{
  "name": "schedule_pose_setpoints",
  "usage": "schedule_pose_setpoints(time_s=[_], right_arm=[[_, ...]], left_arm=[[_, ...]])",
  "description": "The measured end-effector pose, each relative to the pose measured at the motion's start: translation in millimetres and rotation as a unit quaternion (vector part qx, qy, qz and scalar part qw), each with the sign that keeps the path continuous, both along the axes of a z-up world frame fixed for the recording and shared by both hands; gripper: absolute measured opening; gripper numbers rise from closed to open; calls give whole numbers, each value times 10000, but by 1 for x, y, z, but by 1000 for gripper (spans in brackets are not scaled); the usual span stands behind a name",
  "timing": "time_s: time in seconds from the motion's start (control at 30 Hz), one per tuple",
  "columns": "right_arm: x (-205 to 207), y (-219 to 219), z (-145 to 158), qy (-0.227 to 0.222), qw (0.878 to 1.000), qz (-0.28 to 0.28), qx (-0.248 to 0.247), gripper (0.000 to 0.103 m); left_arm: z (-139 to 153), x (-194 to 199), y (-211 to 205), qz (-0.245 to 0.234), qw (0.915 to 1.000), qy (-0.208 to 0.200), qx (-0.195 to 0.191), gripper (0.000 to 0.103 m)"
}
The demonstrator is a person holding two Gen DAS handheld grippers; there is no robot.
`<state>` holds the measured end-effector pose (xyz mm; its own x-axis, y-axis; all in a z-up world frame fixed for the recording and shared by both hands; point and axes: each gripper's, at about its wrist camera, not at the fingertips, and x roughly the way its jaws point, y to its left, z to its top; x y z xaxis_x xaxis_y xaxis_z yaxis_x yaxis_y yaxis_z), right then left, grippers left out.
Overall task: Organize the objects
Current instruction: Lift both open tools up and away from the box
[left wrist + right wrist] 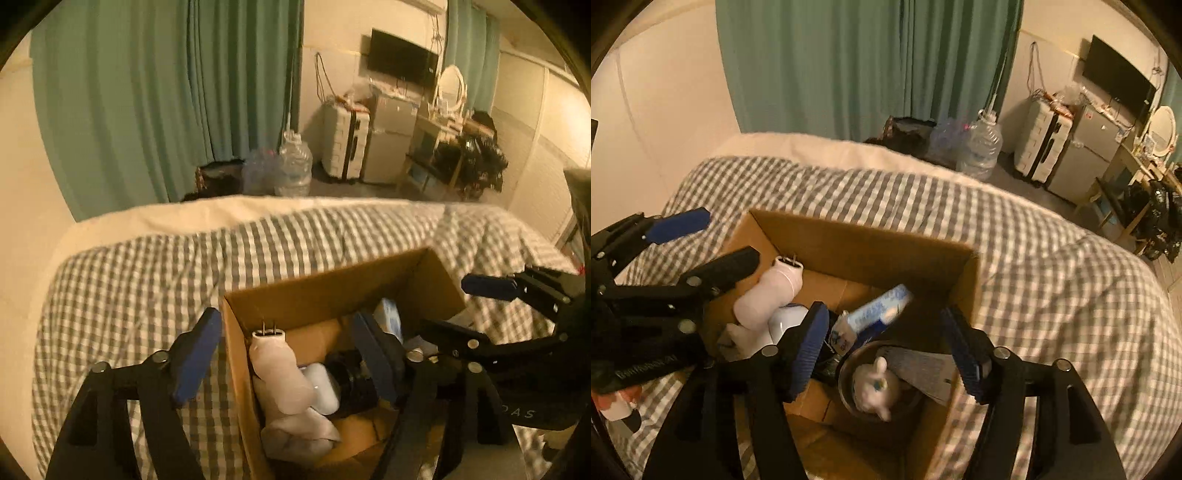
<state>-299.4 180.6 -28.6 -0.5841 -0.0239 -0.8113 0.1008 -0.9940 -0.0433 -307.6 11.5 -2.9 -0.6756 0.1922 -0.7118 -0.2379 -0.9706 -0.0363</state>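
An open cardboard box (332, 288) (864, 243) stands on the checked bed cover. Inside lie a pale plug adapter (277, 365) (768, 295), a white rounded case (323, 387), a black object (351, 376), a blue-and-white pack (879, 314), a grey cloth (923, 365) and a metal bowl (844, 373) holding a white plush toy (875, 387). My left gripper (286, 354) (713, 243) is open and straddles the box's left wall. My right gripper (886, 352) (476, 310) is open over the bowl, its right finger at the box's right wall. Neither holds anything.
The checked cover (147, 277) spreads around the box, with a white sheet edge (184, 214) behind. On the floor beyond are water jugs (293, 166), a suitcase (345, 144), a small fridge (391, 136) and a cluttered desk (443, 147). A red-and-white object (617, 406) lies at lower left.
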Motion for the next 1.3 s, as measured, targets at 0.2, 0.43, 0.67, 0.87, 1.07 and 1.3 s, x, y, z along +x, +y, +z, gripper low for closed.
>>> schedule_pose_setpoints(time_s=[0.2,0.43,0.67,0.87,1.07,1.3], right_arm=[[28,4,57,391,9992,-26,49,70],[82,-1,128,1070,9940,-186,145,84],[130,4,176,1689,9850,-331,112,94],[171,7,195,2059,9777,-403,134,97],[215,3,193,2426,9697,-289,-39,99],[250,-2,158,2731,9616,-255,80,100]], left_arm=[[59,32,3,72,9989,429,-171,93],[128,76,4,118,9943,1035,-236,99],[165,120,9,198,9878,1501,-365,102],[181,171,14,317,9785,1982,-478,103],[172,218,17,575,9687,2364,-500,103],[134,255,10,1035,9639,2443,-201,103]])
